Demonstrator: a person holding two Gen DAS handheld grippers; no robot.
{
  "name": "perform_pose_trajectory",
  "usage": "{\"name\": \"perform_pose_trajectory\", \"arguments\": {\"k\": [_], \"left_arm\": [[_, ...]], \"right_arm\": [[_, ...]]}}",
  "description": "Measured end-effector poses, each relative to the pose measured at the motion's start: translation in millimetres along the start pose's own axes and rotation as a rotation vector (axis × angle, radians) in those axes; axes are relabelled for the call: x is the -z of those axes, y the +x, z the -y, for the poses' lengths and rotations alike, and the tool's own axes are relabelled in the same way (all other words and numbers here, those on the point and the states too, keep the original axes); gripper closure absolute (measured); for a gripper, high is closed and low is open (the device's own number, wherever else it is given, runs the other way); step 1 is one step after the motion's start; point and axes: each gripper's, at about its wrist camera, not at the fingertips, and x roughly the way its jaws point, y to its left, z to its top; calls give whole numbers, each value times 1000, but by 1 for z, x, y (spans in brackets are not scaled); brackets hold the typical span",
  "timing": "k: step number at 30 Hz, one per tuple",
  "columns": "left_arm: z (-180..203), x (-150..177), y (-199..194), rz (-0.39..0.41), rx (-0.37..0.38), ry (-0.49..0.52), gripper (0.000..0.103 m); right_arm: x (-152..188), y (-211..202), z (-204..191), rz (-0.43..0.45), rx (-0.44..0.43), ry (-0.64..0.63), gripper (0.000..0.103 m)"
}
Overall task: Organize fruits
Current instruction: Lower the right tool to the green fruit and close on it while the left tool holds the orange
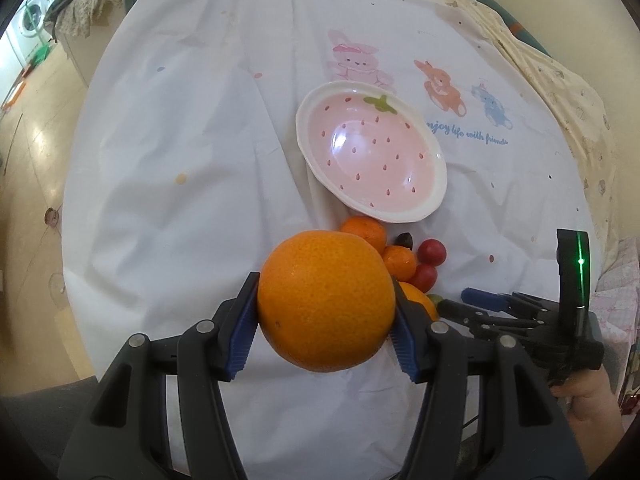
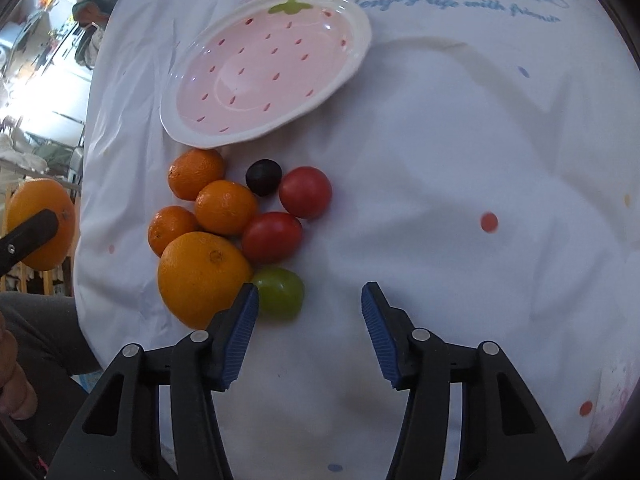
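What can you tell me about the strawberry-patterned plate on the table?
The plate is a shallow glossy dish, ceramic by its look, with a white wavy rim, pink inside, dark red seed marks and a green leaf painted at one end. It is empty and lies flat on the white printed tablecloth, just beyond the fruit pile. Neither tongs touch it.

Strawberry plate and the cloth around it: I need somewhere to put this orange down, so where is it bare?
The strawberry plate is empty. Cloth right of the red tomatoes is bare. Crowded: the fruit pile below the plate.
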Motion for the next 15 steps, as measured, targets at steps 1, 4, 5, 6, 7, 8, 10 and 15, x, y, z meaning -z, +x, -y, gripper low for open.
{"name": "perform_pose_trajectory", "arguments": {"k": [1,4,5,6,7,8,10,15], "left_arm": [[0,0,0,1,-2,-3,48],[-2,1,0,4,-8,-8,48],[-3,0,0,3,-10,-12,48],[-3,0,1,2,-10,-13,48],[-3,-1,2,-1,-10,-14,48],[-2,-1,3,-2,-9,-14,48],[1,-2,4,-2,-12,-6,48],[1,0,5,4,-36,8,48]], "right_arm": [[0,-2,0,11,-1,-1,47],[1,-21,-10,82,-46,-42,47],[2,-26,-13,109,-38,-50,47],[2,-26,-16,124,-2,-64,47],[2,-24,-19,127,42,-82,47],[1,-19,-21,121,83,-103,47],[-1,-10,-23,89,77,-114,47],[-2,-5,-33,99,108,-160,48]]}}
